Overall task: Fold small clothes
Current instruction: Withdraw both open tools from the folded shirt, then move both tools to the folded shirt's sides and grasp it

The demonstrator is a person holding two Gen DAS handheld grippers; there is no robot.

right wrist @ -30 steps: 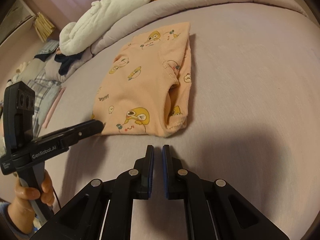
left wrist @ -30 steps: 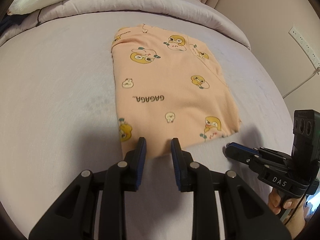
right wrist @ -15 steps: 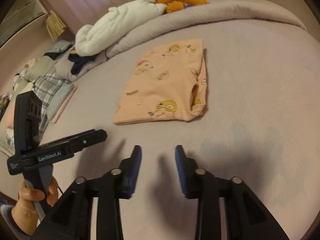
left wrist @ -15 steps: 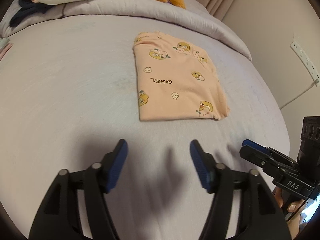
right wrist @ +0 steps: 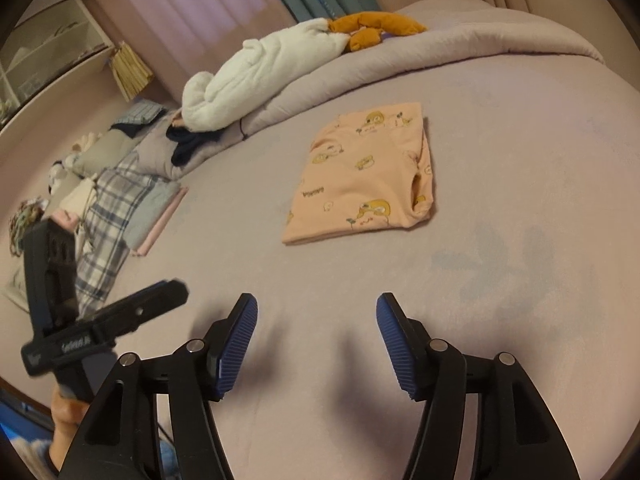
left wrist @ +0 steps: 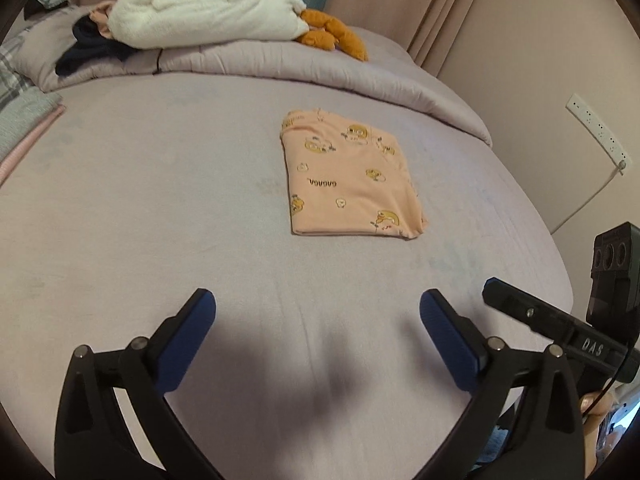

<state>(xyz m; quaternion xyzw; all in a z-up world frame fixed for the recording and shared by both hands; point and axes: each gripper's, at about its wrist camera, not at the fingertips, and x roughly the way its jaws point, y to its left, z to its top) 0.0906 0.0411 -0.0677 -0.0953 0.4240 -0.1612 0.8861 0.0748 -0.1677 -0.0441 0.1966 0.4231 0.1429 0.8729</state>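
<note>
Left wrist view: the left gripper (left wrist: 318, 308) has spread wider and drawn back; the folded shirt (left wrist: 350, 180) lies smaller, centre-right on the bed (left wrist: 140, 200). Right wrist view: the right gripper (right wrist: 316, 312) also gapes wider, empty; the shirt (right wrist: 364, 178) sits upper centre.

both tongs, left (left wrist: 318, 312) and right (right wrist: 316, 316), have spread wide and backed off the folded garment (left wrist: 350, 178).

My left wrist view looks forward from low over the bed (left wrist: 160, 200); my right wrist view angles leftward. Both share the folded garment (left wrist: 352, 184) mid-frame, well ahead.
</note>
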